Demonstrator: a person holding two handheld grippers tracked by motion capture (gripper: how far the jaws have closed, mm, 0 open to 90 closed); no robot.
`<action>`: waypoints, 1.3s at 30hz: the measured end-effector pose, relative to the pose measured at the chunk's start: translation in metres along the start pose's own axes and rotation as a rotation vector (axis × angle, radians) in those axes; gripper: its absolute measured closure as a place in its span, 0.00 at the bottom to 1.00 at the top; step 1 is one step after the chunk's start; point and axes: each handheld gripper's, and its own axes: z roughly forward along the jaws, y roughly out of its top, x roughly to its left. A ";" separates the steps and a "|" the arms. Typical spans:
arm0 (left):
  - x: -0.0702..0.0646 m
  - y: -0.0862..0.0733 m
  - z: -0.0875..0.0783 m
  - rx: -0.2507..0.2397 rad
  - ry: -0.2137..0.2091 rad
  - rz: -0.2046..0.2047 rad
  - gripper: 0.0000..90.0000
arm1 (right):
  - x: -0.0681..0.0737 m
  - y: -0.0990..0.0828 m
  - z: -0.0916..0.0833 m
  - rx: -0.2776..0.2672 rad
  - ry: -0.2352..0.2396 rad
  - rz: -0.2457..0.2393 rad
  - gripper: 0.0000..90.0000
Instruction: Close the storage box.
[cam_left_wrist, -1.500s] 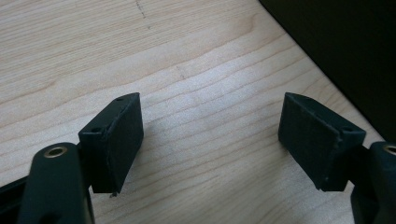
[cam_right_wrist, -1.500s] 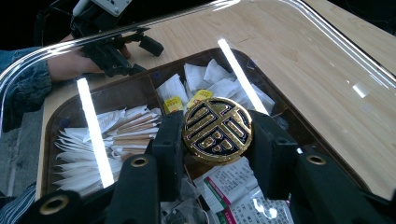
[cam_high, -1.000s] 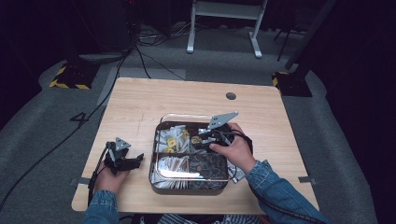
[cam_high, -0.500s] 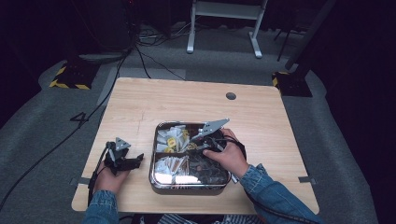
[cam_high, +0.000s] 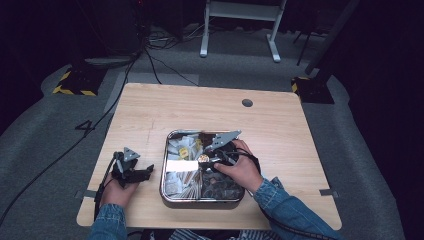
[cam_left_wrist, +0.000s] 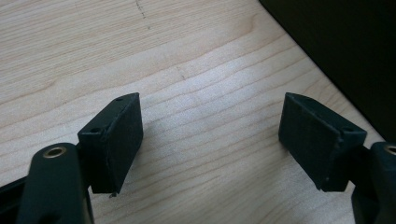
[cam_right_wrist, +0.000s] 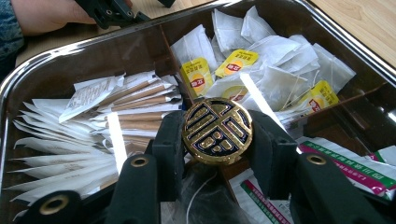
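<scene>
Gold knob sits clamped between my right gripper's 2 jaws, at the middle of the divided tray, directly above the crossing dividers. My left gripper rests wide open, empty, on the surface.

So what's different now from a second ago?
The right gripper has slid left over the compartmented steel tray, toward its middle, and its jaws now clamp the round gold knob with a blue emblem. The left gripper stayed open on the light wooden table, the tray in place.
</scene>
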 end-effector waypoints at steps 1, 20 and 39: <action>0.000 0.000 0.000 0.000 -0.001 0.000 0.25 | 0.001 0.000 0.000 -0.003 0.001 0.003 0.65; 0.000 0.000 0.000 0.000 -0.001 -0.001 0.25 | 0.004 -0.004 0.004 -0.004 -0.023 0.039 0.65; 0.000 0.000 0.000 0.000 -0.001 -0.001 0.25 | -0.008 0.000 -0.021 -0.126 -0.008 0.111 0.49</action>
